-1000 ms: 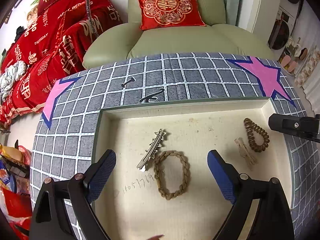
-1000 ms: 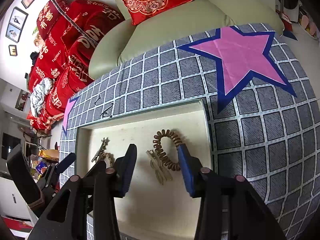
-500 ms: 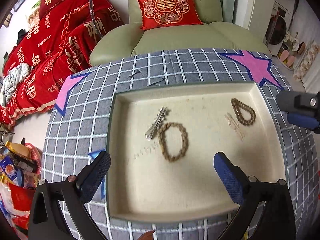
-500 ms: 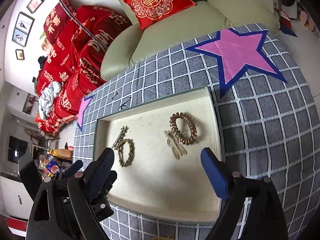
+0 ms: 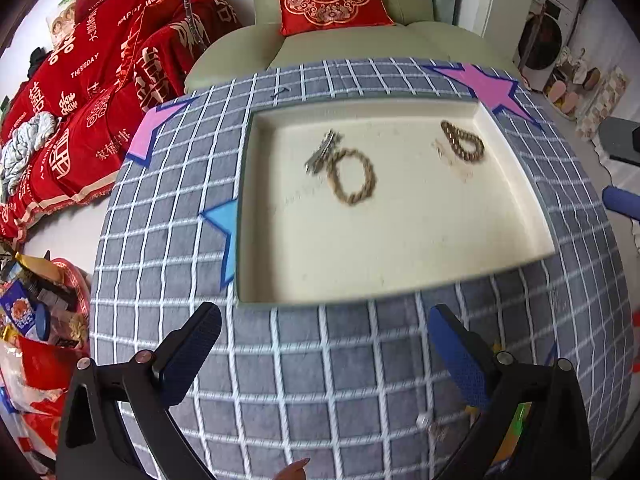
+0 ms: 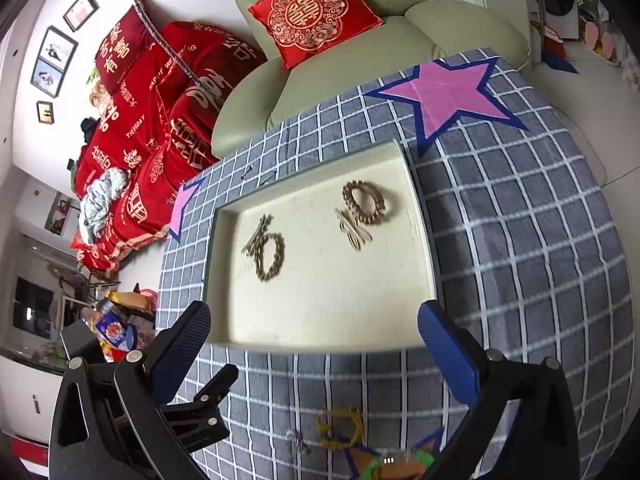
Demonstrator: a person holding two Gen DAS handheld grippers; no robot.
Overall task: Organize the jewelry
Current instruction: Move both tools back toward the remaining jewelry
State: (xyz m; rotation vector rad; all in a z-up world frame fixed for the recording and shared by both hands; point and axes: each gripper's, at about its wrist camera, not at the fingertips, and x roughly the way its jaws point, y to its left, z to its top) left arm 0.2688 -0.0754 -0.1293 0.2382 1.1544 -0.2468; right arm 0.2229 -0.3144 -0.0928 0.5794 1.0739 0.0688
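- Left tongs [image 5: 324, 354] and right tongs [image 6: 314, 346] are hanging spread and empty near the tray [image 6: 420, 216]; the right jaws have just been opening.
- 4 pieces are lying inside the tray: braided band [image 6: 270, 256], silver clip [image 5: 322, 150], coil tie [image 6: 364, 202], pale clip [image 6: 356, 234].
- Step: between placements, likely. Next: fetching the yellow piece [image 6: 340, 428] lying on the desk [image 6: 520, 240] outside the tray.

Bright, even indoor light; strong fisheye bending, apparently slight motion blur.

In the cream tray [image 6: 224, 280] lay my braided ring [image 6: 270, 257] touching a metal clip [image 6: 256, 237], and the coil tie [image 6: 365, 202] beside a pale clip [image 6: 356, 234].
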